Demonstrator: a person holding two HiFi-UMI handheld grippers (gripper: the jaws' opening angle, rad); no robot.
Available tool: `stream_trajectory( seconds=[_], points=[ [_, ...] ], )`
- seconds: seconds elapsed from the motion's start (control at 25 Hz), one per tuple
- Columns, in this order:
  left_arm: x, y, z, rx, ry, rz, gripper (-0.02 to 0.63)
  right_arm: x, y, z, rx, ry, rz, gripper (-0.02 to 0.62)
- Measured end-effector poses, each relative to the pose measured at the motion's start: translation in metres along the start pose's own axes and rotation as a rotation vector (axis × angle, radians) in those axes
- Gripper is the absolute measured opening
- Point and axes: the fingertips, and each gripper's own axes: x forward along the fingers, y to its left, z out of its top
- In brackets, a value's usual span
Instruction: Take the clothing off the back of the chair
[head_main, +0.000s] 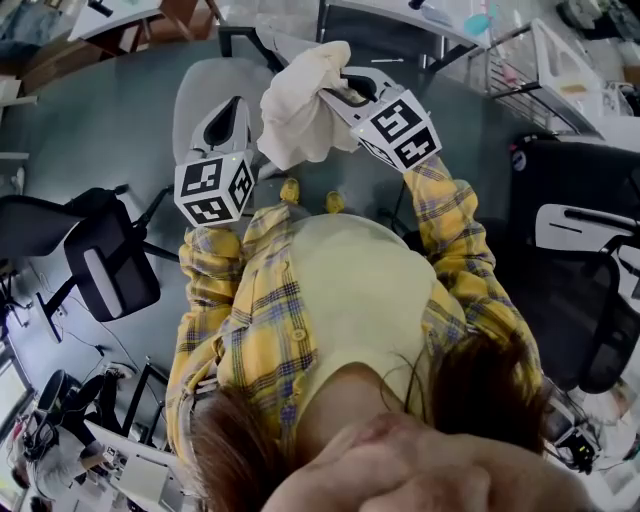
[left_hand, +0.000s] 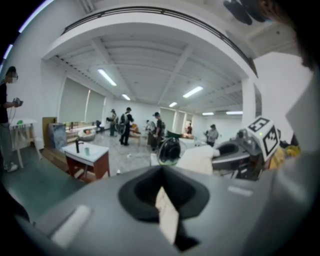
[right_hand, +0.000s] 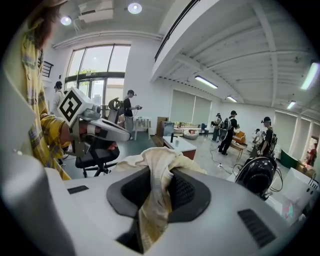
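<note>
1. Your right gripper (right_hand: 155, 200) has its fingers clamped on the cream garment (head_main: 300, 110), held up over the grey floor (head_main: 100, 120).
2. Your left gripper (left_hand: 166, 217) is just beside it, fingers closed together.
3. Around you are office chairs (head_main: 110, 265), with strip lights (left_hand: 106, 77) overhead.

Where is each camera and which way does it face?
Head view: person's head, looking steeply down; plaid sleeves, left gripper, right gripper holding clothing.
Left gripper view: rides left gripper, faces across the room; own jaws, pale strip between.
Right gripper view: rides right gripper, faces across the room; own jaws clamp clothing.
Shared: each gripper view shows the other gripper; all show clothing.
</note>
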Motion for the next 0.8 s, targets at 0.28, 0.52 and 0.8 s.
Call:
stream_trajectory(
  seconds=[0.28,0.52,0.8],
  points=[
    [-0.007,0.008,0.019,0.005,-0.046,0.011,0.005,-0.013,-0.011,0.058,0.017,-0.168,-0.060,0.091],
    [-0.015,0.019,0.042,0.024,-0.094,0.029,0.005,-0.030,-0.022,0.107,0.013,-0.293,-0.105,0.091],
    [-0.027,0.027,0.062,0.025,-0.139,0.046,0.005,-0.047,-0.022,0.145,-0.005,-0.386,-0.142,0.091]
  ],
)
